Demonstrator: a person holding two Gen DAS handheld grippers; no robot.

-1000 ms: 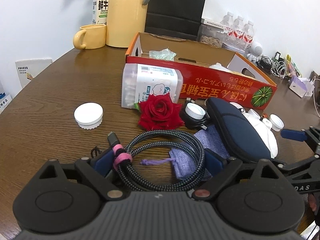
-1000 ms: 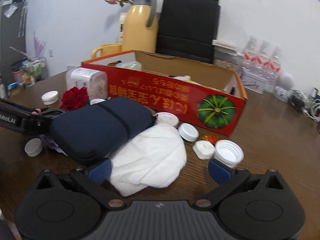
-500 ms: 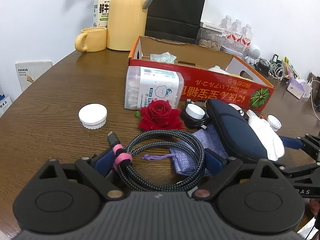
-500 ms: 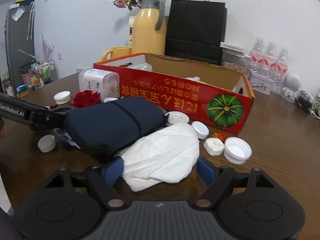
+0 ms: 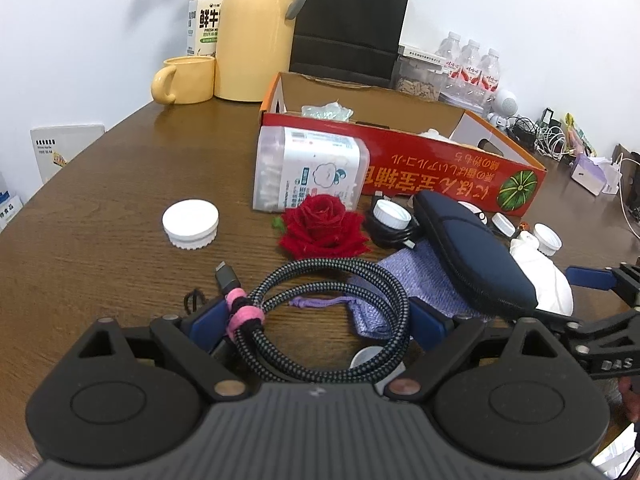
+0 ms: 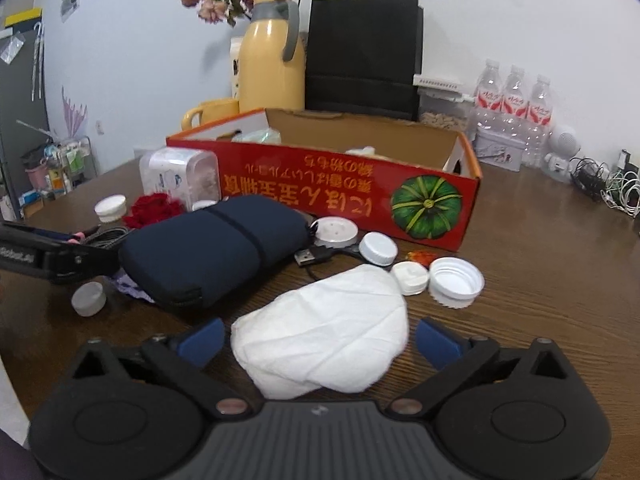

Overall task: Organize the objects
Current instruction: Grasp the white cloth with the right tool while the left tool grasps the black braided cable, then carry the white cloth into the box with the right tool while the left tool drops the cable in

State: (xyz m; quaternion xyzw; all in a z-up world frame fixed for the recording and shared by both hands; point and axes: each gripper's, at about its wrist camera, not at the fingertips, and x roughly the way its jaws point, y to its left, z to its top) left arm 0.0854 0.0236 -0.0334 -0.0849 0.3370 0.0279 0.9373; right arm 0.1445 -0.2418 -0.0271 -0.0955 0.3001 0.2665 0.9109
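My left gripper [image 5: 318, 318] is shut on a coiled braided cable [image 5: 332, 280] with a pink strap, held just above the table. A small white cap [image 5: 370, 356] shows under the coil. Beyond it lie a purple pouch [image 5: 416, 276], a red rose [image 5: 320, 224] and a navy zip case [image 5: 468, 248]. My right gripper [image 6: 318, 340] has its jaws opening wide. A crumpled white cloth [image 6: 328, 332] lies on the table between its pads, and neither pad presses it. The red cardboard box [image 6: 360, 184] stands open behind.
Several white lids [image 6: 454, 282] and a USB plug [image 6: 308, 258] lie right of the case. A cotton-swab tub [image 5: 310, 174] leans on the box and a white lid [image 5: 191, 222] sits to the left. A yellow jug [image 5: 256, 32], mug [image 5: 188, 80], black bag and water bottles [image 6: 514, 100] line the back.
The right jaws narrowed around the white cloth, then spread wide again, leaving it on the table. The left gripper kept the cable; a white cap now shows under the coil.
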